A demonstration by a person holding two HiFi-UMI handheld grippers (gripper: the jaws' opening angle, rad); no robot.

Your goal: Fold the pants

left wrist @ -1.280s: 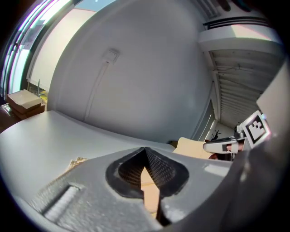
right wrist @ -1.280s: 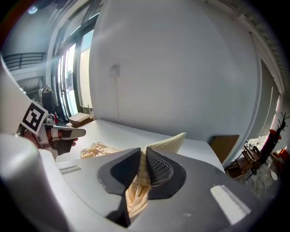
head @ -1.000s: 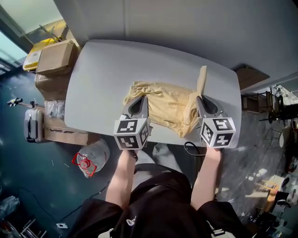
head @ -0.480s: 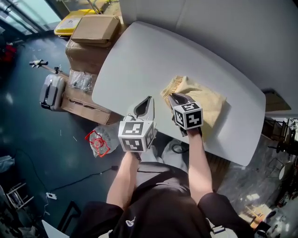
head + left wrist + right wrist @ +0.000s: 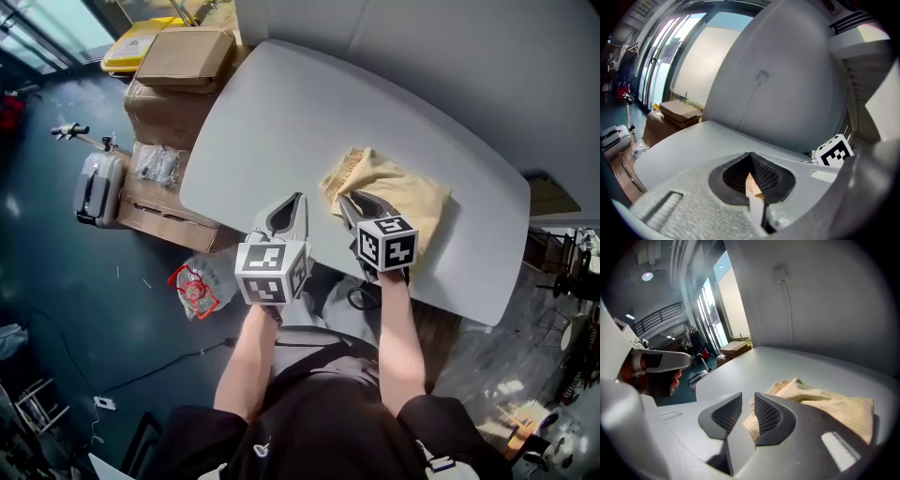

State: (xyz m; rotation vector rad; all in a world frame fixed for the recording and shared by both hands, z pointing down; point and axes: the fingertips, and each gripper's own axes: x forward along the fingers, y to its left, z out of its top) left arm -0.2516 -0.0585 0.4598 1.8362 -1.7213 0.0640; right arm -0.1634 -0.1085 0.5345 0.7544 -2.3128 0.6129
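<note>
The tan pants (image 5: 405,190) lie folded into a compact bundle on the near right part of the grey table (image 5: 281,112). My right gripper (image 5: 346,201) is at the bundle's left edge and points down at it. Its jaws have just been opening. In the right gripper view the pants (image 5: 825,404) show their folded edge in the gap of the right gripper (image 5: 748,398), and the pads do not press on it. My left gripper (image 5: 298,199) rests over bare table just left of the pants, apart from them. In its own view the left gripper (image 5: 750,155) has its jaws meeting at the tips.
Cardboard boxes (image 5: 183,56) are stacked beyond the table's left end. A grey suitcase (image 5: 97,187) and a clear bag with red print (image 5: 195,286) sit on the floor at the left. A pale wall runs behind the table. The table's front edge is right under both grippers.
A second ago the pants lay spread, with each gripper at one end. The right gripper swung left and down, laying that end over. The left gripper now sits off the cloth.
</note>
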